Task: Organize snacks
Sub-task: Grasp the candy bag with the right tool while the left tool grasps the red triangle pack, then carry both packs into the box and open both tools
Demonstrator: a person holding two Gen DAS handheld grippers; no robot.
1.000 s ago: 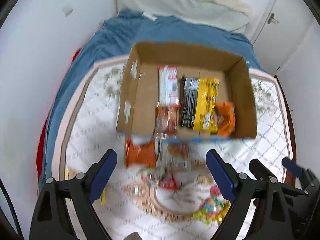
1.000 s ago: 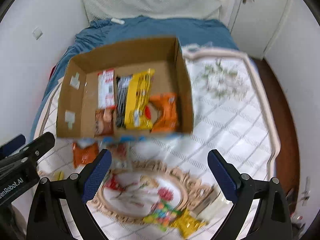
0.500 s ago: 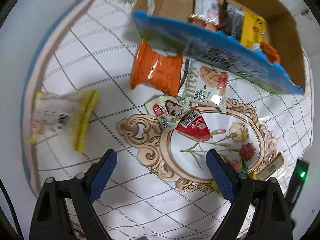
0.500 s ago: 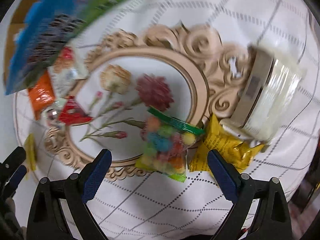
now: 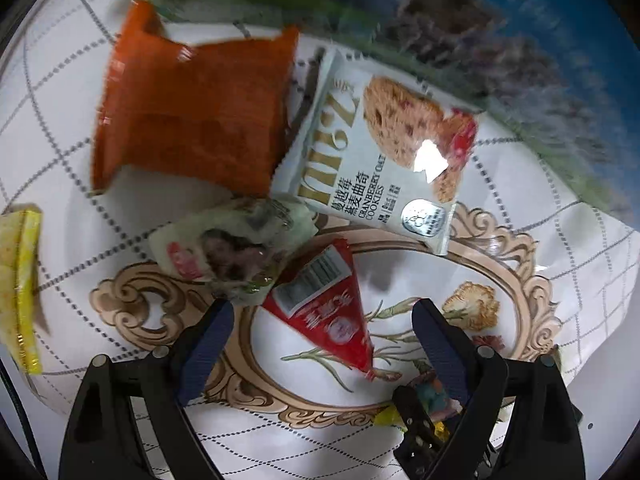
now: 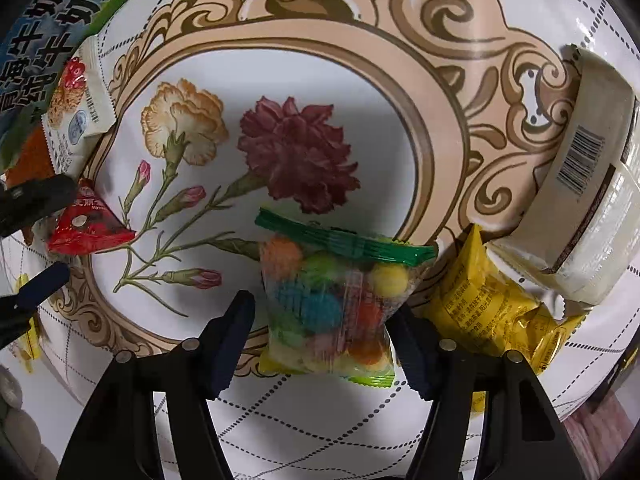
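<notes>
My left gripper [image 5: 320, 332] is open, low over the table, its fingers astride a red triangular packet [image 5: 328, 316]. Beyond it lie a small pale packet with a face on it [image 5: 232, 252], a white cranberry cookie packet [image 5: 384, 152] and an orange packet [image 5: 192, 108]. My right gripper [image 6: 324, 332] is open, its fingers on either side of a clear bag of coloured candy balls [image 6: 332, 304] with a green top seal. The red triangular packet [image 6: 92, 228] and the left gripper's fingers [image 6: 36, 200] show at the left of the right wrist view.
A yellow packet [image 6: 496, 312] and a cream wrapped box with a barcode [image 6: 588, 184] lie right of the candy bag. Another yellow packet [image 5: 18, 288] lies at the far left. The blue-and-green printed box side [image 5: 520, 40] stands behind the snacks on the flowered tablecloth [image 6: 296, 152].
Both grippers have dropped from above the box down close to the table. The left now straddles the red packet; the right now straddles the candy bag.
</notes>
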